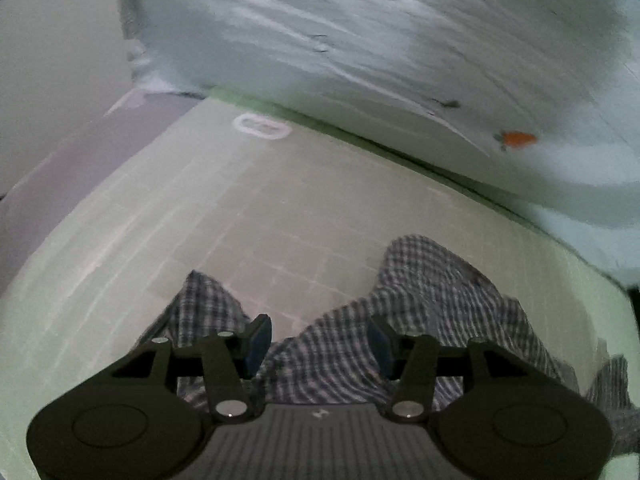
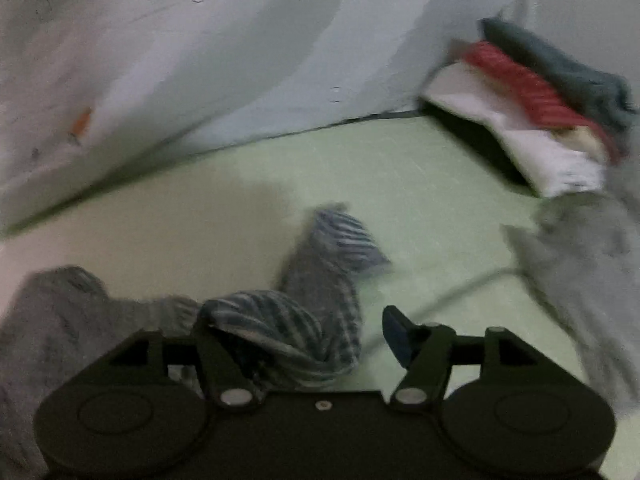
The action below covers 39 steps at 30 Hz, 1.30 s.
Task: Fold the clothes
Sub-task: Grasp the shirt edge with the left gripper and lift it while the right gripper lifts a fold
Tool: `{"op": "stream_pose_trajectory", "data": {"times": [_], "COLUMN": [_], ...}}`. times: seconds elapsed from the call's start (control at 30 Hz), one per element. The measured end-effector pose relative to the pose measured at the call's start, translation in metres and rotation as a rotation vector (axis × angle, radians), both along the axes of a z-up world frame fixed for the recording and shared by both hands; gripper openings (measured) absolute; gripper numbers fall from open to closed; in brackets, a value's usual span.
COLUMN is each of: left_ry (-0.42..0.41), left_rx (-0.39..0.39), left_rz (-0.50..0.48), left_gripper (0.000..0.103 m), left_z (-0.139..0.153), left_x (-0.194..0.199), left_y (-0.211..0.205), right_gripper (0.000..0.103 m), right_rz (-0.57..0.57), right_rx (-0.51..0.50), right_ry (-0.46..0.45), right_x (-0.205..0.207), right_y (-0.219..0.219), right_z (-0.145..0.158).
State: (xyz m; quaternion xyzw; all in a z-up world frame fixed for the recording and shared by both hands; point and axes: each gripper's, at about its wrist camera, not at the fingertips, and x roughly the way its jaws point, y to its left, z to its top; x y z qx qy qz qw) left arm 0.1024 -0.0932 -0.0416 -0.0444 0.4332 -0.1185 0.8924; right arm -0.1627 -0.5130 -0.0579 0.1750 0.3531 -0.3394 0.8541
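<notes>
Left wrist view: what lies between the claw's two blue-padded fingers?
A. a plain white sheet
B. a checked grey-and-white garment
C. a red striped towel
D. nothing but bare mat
B: the crumpled checked grey-and-white garment lies on the pale green gridded mat, between the open left claw.

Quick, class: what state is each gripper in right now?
Left gripper: open, checked garment lying loose between its jaws.
Right gripper: open, above the striped cloth.

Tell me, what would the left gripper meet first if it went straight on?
Most likely the checked cloth bunched between its open jaws, with the green mat beyond; depth is unclear.
</notes>
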Motion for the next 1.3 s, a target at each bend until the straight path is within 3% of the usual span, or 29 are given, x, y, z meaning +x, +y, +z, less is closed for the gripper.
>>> {"op": "stream_pose_trajectory", "data": {"times": [0.1,0.2,0.3,0.37,0.47,0.53,0.6,0.63,0.7,0.83,0.97,1.03,1.17,1.3], "left_ry": [0.004,0.018,0.006,-0.004,-0.006,0.006,0.019,0.022,0.020,0.029,0.027,0.026,0.018,0.000], "left_rx": [0.005,0.028,0.045,0.054,0.053,0.043,0.034,0.035,0.043,0.044,0.066,0.068,0.066,0.078], "left_rz": [-0.005,-0.008,-0.034,-0.041,-0.034,-0.027,-0.022,-0.025,-0.033,-0.052,-0.083,-0.092,-0.116,-0.181], "left_gripper": [0.063,0.063,0.072,0.075,0.076,0.076,0.076,0.076,0.076,0.076,0.076,0.076,0.076,0.082], "left_z": [-0.005,-0.008,-0.006,-0.005,-0.006,-0.010,-0.014,-0.016,-0.017,-0.019,-0.020,-0.022,-0.024,-0.026], "left_x": [-0.003,-0.004,-0.005,-0.004,-0.002,0.001,0.003,0.004,0.003,0.002,0.003,0.007,0.021,0.044], "left_y": [0.001,0.002,0.001,0.000,-0.001,-0.003,-0.004,-0.006,-0.009,-0.011,-0.014,-0.015,-0.020,-0.031], "right_gripper": [0.067,0.071,0.078,0.089,0.097,0.100,0.091,0.082,0.082,0.087,0.095,0.097,0.096,0.096], "right_rz": [-0.081,-0.116,-0.120,-0.107,-0.049,0.001,0.059,0.066,0.056,0.060,-0.001,-0.004,0.092,0.294], "right_rx": [-0.030,-0.127,-0.227,-0.293,-0.350,-0.269,-0.102,-0.028,0.015,-0.050,-0.189,-0.239,-0.240,-0.198], "right_ry": [-0.058,-0.092,-0.152,-0.175,-0.140,-0.016,0.141,0.184,0.207,0.137,0.011,-0.055,-0.072,-0.106], "right_x": [-0.027,-0.033,-0.030,-0.023,-0.002,0.017,0.033,0.036,0.029,0.013,-0.003,-0.003,0.031,0.093], "right_y": [0.010,0.015,0.023,0.030,0.032,0.022,0.008,0.003,0.004,0.006,-0.006,-0.011,-0.017,-0.008], "right_z": [0.012,0.033,0.056,0.067,0.072,0.054,0.029,0.018,0.013,0.050,0.106,0.120,0.112,0.086]}}
